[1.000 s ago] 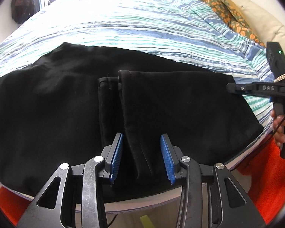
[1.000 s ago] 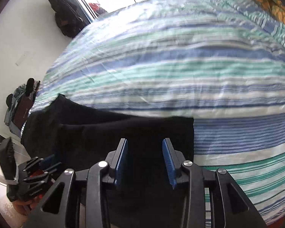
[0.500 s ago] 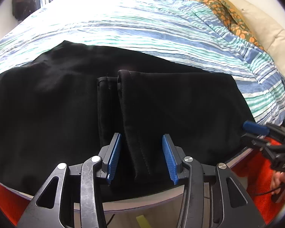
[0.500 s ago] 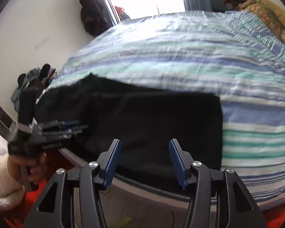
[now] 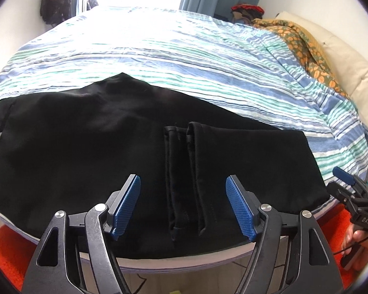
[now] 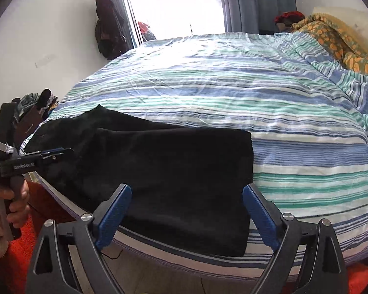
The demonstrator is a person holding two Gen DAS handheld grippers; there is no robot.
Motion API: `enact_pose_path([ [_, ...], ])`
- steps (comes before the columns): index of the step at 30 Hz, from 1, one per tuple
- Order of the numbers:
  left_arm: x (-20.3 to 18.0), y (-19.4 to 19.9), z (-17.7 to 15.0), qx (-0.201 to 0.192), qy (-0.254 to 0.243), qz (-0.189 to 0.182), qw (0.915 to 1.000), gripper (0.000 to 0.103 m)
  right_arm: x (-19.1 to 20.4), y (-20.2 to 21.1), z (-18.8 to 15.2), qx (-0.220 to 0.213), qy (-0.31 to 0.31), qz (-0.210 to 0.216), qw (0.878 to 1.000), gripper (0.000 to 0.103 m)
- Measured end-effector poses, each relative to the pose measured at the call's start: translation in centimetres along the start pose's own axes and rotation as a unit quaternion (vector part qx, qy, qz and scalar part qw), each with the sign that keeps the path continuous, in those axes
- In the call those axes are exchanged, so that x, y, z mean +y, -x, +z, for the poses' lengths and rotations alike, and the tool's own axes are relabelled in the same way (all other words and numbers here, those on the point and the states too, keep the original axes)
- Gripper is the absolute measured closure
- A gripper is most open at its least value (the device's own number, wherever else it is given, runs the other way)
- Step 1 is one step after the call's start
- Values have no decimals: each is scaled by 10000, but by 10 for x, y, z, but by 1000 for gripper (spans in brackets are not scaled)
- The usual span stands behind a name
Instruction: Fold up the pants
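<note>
The black pants lie flat along the near edge of the bed, on the striped bedspread; they are folded over themselves, so the two leg hems sit side by side on top of the lower layer, running from the middle of the cloth toward the near edge. In the left wrist view the left gripper hangs just off the near edge of the bed with its jaws spread wide, one blue pad to the left of the hems and the other to the right; nothing lies between them and they touch no cloth. The right gripper is likewise spread wide and holds nothing; it sits off the near edge of the bed in front of the folded right end of the pants, whose straight edge borders the bare stripes to the right. Each gripper shows in the other's view: the right one at the far right beside the corner of the cloth, gripped by a hand; the left one at the left, also hand-held. An orange-patterned blanket is bunched at the far right of the bed; an orange rug covers the floor near the bed; dark clothes hang on the far wall by the bright window.
</note>
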State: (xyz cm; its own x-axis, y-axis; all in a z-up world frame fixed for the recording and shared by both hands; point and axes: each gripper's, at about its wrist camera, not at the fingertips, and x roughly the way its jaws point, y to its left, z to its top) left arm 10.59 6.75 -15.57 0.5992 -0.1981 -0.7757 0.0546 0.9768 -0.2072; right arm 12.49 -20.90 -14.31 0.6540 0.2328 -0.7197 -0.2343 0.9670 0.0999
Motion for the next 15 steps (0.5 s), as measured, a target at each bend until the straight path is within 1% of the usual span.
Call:
enact_pose_path([
  [3, 3, 1, 1, -3, 21, 118, 9999, 29, -3, 8, -1, -217, 104, -243, 9994, 11],
  [6, 1, 2, 0, 24, -23, 248, 9997, 29, -2, 14, -2, -444, 241, -510, 9974, 2],
  [8, -1, 0, -1, 117, -86, 388, 9991, 29, -2, 16, -1, -508, 276, -605, 9965, 0],
  [12, 1, 2, -4, 300, -181, 672, 9971, 28, -5, 17, 1, -493, 229, -594, 9968, 0],
  [15, 17, 14, 1, 326, 4, 705, 9970, 28, -8, 14, 1, -420, 173, -539, 9975, 0],
])
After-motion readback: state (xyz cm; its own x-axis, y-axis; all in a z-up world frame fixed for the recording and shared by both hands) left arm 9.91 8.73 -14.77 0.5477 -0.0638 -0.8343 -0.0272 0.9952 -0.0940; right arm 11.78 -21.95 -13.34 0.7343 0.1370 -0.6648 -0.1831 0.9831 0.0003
